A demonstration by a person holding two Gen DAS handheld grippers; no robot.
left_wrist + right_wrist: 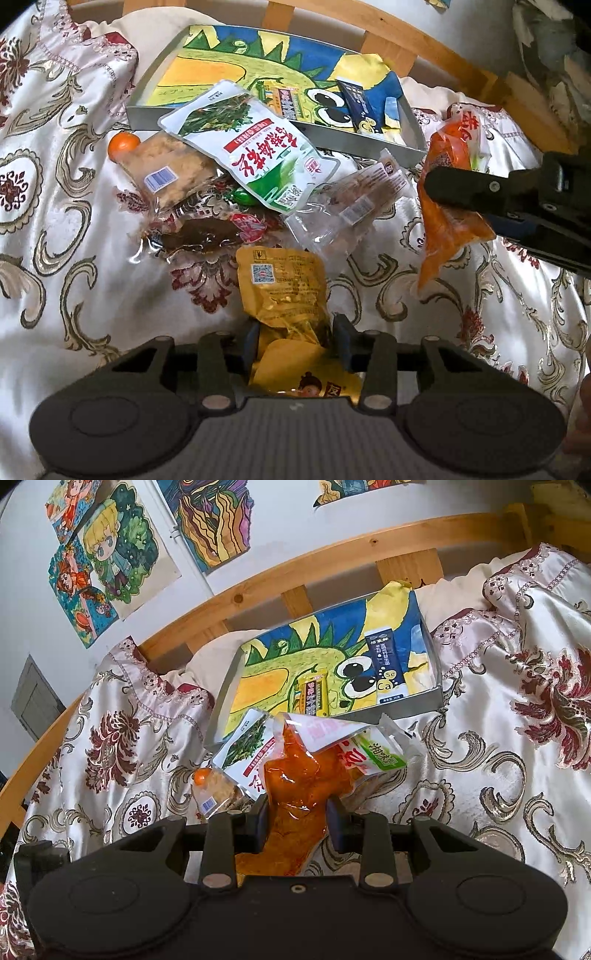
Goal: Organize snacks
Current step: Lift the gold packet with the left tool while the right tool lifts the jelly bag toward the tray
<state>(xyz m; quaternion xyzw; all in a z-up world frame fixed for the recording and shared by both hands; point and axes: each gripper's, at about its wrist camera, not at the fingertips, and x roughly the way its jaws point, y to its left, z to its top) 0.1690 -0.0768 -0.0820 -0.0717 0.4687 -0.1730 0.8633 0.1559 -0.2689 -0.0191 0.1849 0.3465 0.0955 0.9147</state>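
Between my left gripper (295, 341) fingers sits the crinkled yellow foil snack packet (282, 295), but the jaws stand slightly apart and the pads hardly seem to press it, so I judge it could slide out if I lift now. My right gripper (295, 812) is clamped narrow on the orange-red vacuum-sealed plastic pouch (295, 786), which hangs limp and could snag the pile or swing past the box rim. At twelve o'clock lies the shallow grey box lined with a dinosaur drawing (402, 151), tilted on the floral satin quilt (55, 184), so packets dropped in may slide to the low side. I count two stick packets in the box, one yellow and one dark blue; two packets held; and, loose on the quilt, one white-and-green pouch (255, 147), one small orange fruit (123, 144), and about three clear packs of brown snacks, though the heap hides some.
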